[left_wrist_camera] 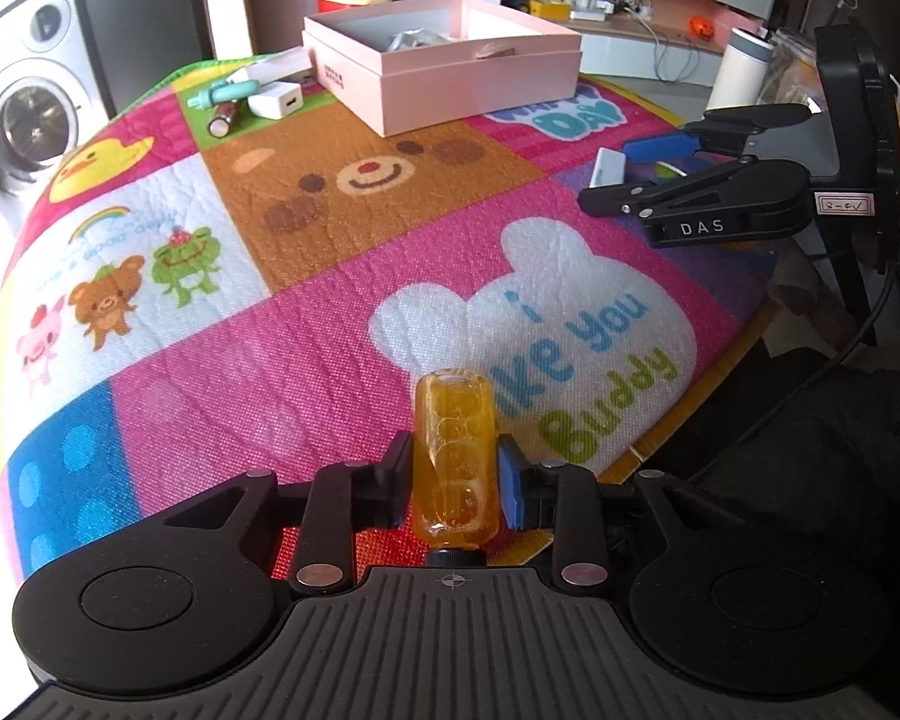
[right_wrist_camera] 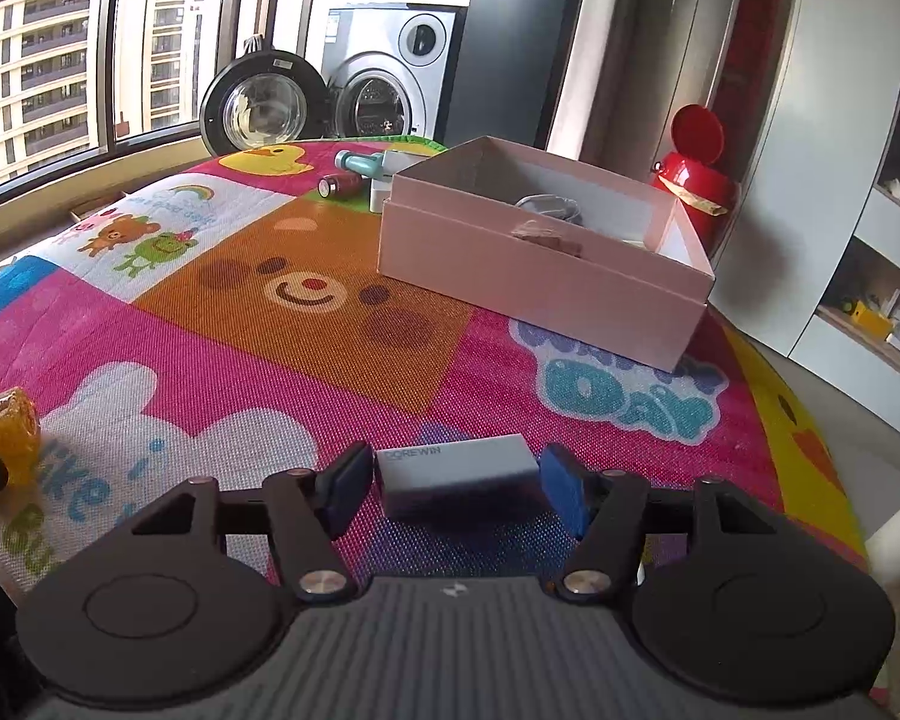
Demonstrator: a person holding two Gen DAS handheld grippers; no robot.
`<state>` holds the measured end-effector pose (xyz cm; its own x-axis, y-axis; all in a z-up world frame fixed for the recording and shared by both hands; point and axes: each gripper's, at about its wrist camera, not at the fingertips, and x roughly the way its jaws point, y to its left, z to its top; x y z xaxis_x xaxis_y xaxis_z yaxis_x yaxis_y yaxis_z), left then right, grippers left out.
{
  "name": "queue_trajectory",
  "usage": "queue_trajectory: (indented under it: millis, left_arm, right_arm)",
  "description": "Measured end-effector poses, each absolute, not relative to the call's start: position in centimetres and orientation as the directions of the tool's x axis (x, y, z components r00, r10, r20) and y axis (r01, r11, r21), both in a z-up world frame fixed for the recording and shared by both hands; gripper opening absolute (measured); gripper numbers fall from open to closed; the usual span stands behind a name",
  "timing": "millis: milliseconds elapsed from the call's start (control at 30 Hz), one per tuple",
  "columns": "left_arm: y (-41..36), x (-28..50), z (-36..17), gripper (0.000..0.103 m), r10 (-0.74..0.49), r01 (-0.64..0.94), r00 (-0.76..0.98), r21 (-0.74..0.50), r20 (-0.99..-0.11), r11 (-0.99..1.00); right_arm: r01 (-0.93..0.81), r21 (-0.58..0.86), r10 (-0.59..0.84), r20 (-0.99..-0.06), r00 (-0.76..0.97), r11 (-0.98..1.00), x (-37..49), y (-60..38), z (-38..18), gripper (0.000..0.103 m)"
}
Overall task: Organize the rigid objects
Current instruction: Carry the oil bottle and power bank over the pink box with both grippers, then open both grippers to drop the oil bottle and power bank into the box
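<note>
Amber bottle (left_wrist_camera: 455, 462) sits clamped in our left gripper (left_wrist_camera: 455, 474). Our right gripper (right_wrist_camera: 456, 489) gapes around the white block (right_wrist_camera: 459, 477), pads apart from it.

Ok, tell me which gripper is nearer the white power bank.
Right. The right gripper has its open fingers on both sides of the white power bank on the mat. The left gripper is off to its left, clamping an amber bottle.

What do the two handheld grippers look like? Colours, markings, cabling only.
Both are matte black plastic with ribbed top plates, round side discs and silver pivot screws. Left gripper and right gripper each have two fingers ending in blue pads. From the left wrist view, the right gripper's finger reads "DAS" in white, its body carries a small white handwritten label, and a thin black cable hangs from it.
</note>
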<state>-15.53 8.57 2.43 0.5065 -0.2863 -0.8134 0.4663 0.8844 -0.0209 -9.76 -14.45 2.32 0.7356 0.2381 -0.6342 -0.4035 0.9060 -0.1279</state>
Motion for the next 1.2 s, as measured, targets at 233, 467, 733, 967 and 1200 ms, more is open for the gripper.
queue_trajectory:
  millis: [233, 467, 733, 967, 1200]
  left_arm:
    - [7.7, -15.4, 2.1, 0.032, -0.325, 0.489, 0.545, -0.022, -0.773, 0.872]
    - [7.9, -15.2, 2.0, 0.032, -0.333, 0.469, 0.554, -0.044, -0.763, 0.882]
    - [6.9, -13.0, 4.4, 0.032, -0.401, 0.489, 0.613, -0.071, -0.681, 0.869]
    - [3.7, -2.7, 14.2, 0.032, -0.441, 0.476, 0.806, -0.010, -0.396, 0.879]
    - [1.0, 10.5, 10.5, 0.032, -0.445, 0.390, 0.741, -0.217, -0.502, 0.895]
  right_arm:
    - [-0.430, -0.149, 0.252, -0.626, 0.738, 0.890, -9.2, -14.4, 2.1, 0.069]
    - [-0.457, -0.092, 0.299, -0.640, 0.708, 0.885, -8.8, -14.7, 2.7, 0.063]
    - [-0.457, 0.037, 0.397, -0.563, 0.725, 0.889, -9.4, -16.9, 7.8, 0.061]
    - [-0.401, 0.019, 0.379, -0.373, 0.847, 0.916, -2.7, -19.0, 20.2, 0.014]
    - [-0.322, -0.009, 0.290, -0.413, 0.863, 0.947, 3.2, -19.1, 18.5, 0.015]
